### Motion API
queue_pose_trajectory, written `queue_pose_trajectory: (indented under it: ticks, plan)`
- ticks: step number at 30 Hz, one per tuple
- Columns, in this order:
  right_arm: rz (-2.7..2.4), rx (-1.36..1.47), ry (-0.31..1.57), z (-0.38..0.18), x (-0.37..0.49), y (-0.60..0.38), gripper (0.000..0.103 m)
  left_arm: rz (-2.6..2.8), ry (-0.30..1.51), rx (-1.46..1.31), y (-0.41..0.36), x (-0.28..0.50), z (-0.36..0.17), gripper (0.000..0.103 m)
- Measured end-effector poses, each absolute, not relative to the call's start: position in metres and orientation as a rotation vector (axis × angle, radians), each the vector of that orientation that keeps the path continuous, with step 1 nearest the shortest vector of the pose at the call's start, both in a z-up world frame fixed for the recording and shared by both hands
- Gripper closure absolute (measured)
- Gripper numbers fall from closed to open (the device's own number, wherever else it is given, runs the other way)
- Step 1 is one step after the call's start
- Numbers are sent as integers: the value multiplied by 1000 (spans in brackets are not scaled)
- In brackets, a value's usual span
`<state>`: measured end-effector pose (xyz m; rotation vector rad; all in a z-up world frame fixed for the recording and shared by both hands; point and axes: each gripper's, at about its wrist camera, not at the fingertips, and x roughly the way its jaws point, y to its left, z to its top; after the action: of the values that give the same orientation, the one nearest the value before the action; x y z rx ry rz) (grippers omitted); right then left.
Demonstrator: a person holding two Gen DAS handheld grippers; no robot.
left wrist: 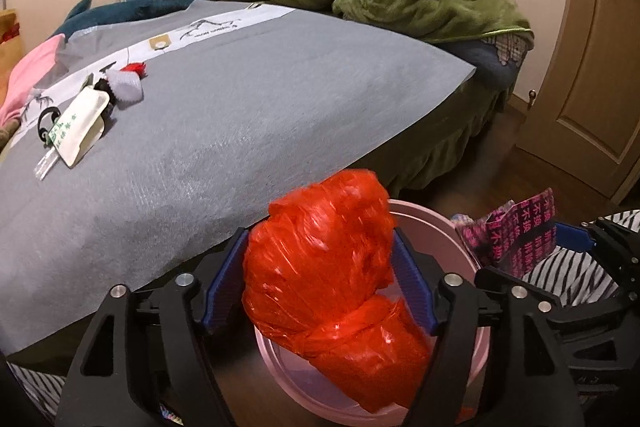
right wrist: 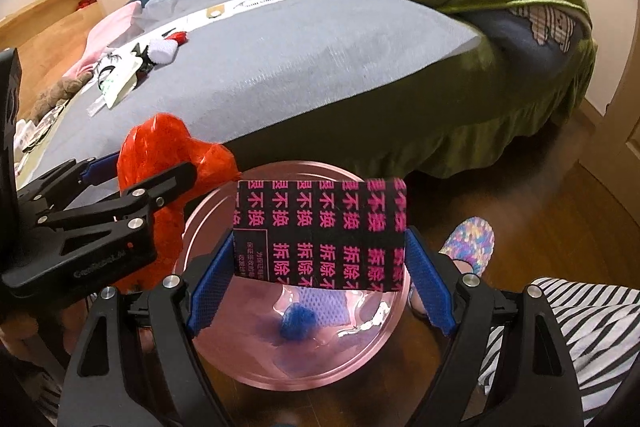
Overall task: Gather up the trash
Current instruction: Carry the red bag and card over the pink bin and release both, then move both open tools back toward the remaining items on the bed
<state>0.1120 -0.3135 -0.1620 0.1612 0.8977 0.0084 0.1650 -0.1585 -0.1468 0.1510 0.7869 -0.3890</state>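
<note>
Both tools hung over the pink bin (right wrist: 224, 359), left tool (left wrist: 320, 267) spread wide around a red plastic bag (left wrist: 328, 267), right tool (right wrist: 320, 259) gripping a black pink-lettered packet (right wrist: 320, 231); only the right view showed blue scrap (right wrist: 298, 321) inside.

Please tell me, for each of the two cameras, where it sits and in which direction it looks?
Left wrist: sits on the left tool, looks forward and down over a red plastic bag between its fingers, a pink bin and the bed; striped clothing shows.
Right wrist: sits on the right tool, looks down at a black packet over the bin; a slipper and a striped leg show.
Both share the bed, bin, bag, packet and each other's tool.
</note>
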Motion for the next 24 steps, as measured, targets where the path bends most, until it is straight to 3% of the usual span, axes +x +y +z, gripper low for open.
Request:
queue_pose_trajectory:
  ticks: [2, 5, 15, 24]
  plan:
    - [1, 178, 909, -165, 115, -316, 15, -371, 788, 140, -156, 168, -149, 15]
    - [-19, 188, 908, -167, 119, -318, 10, -340, 776, 125, -152, 172, -150, 8]
    - [-22, 235, 894, -164, 123, -322, 9, -323, 772, 120, -147, 175, -143, 8]
    - [11, 229, 730, -113, 124, -302, 5, -213, 642, 51, -104, 172, -84, 8]
